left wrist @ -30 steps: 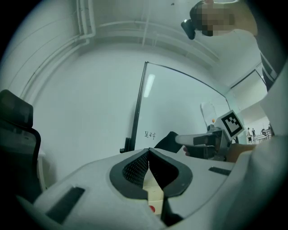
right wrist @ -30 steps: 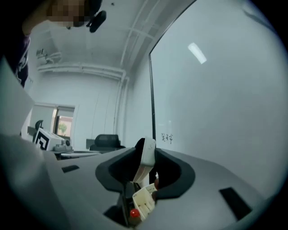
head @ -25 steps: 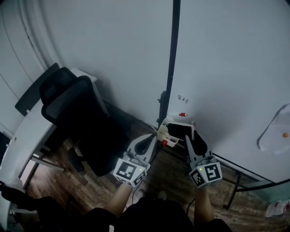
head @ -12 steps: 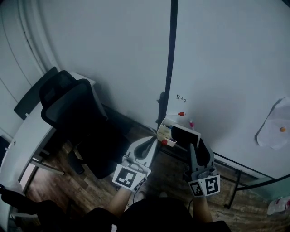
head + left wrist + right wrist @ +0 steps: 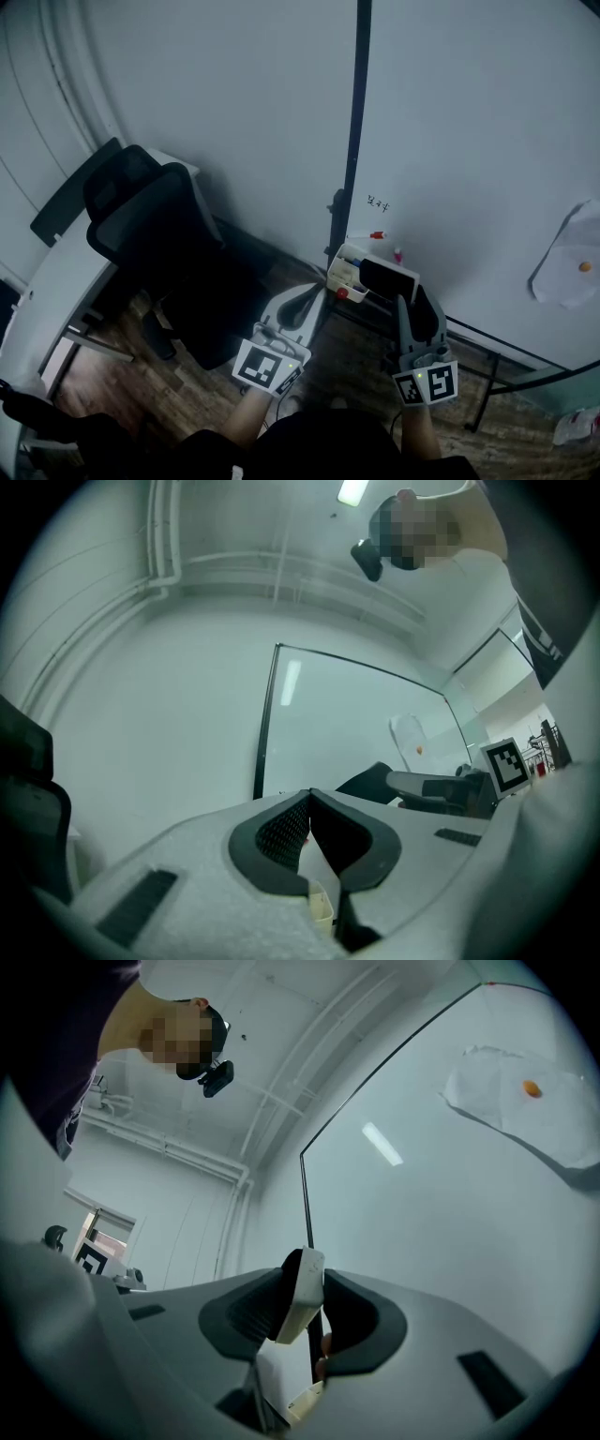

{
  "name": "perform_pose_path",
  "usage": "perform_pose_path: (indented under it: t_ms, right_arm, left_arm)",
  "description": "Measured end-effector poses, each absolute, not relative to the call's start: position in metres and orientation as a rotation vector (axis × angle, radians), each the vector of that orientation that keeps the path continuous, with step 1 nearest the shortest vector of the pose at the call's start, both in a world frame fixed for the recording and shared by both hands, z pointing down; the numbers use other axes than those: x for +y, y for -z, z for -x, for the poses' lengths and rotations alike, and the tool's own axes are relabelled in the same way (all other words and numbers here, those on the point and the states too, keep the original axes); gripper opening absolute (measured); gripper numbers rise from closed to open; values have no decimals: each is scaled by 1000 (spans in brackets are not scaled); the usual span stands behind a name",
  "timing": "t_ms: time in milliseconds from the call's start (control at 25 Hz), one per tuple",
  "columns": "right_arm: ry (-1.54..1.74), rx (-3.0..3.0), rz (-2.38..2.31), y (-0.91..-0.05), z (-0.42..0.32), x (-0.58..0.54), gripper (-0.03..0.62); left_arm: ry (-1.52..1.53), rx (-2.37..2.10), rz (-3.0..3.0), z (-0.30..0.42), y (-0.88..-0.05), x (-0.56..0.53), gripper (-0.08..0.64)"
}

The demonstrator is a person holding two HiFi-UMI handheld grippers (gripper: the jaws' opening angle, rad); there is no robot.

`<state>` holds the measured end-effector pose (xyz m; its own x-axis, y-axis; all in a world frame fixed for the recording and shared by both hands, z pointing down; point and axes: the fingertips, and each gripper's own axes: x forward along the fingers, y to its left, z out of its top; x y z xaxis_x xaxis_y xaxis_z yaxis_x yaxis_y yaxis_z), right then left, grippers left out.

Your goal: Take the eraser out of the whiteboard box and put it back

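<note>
Nearest, at the bottom of the head view, the person's forearms hold both tools low over the brown wood-plank floor (image 5: 187, 394). The grey left gripper (image 5: 307, 292) has its dark pads pressed together at the tips with nothing between them. Its own view shows this too (image 5: 309, 799), with a corner of the box showing through the gap lower down.

The grey right gripper (image 5: 415, 302) is clamped on the flat rectangular eraser (image 5: 386, 277), which has black felt on one face and a white back. In the right gripper view (image 5: 305, 1281) the eraser (image 5: 300, 1302) stands on edge between the two pads. The felt face lies against the left pad and the white back faces the right one.

The eraser sits just over the right end of the small cream plastic whiteboard box (image 5: 343, 275). Whether it touches the box I cannot tell. The box hangs at the foot of the black vertical frame post (image 5: 356, 122).

Right of the post rises the large white whiteboard (image 5: 469, 141). A loose white sheet of paper (image 5: 565, 274) is pinned near its right edge by a small orange magnet (image 5: 585, 267).

Left of the box stands a black mesh-backed office chair (image 5: 150, 220), and beyond it a white desk (image 5: 56, 281).
</note>
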<state>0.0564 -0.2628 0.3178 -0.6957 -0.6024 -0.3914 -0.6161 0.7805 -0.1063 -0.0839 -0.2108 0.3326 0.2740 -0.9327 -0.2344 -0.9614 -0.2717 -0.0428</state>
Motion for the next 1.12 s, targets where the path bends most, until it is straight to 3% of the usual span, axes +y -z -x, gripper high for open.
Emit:
perform_pose_path:
  t_ms: [760,1120]
  right_arm:
    - [-92,2569,949,-314,-66,-273,117]
    - [-203,2797,894,-340,-24,-312,118]
  left_arm:
    - [-221,1800,2378,86,-342,-218,5]
    - [-177,1836,2399,101,-358,-249,5]
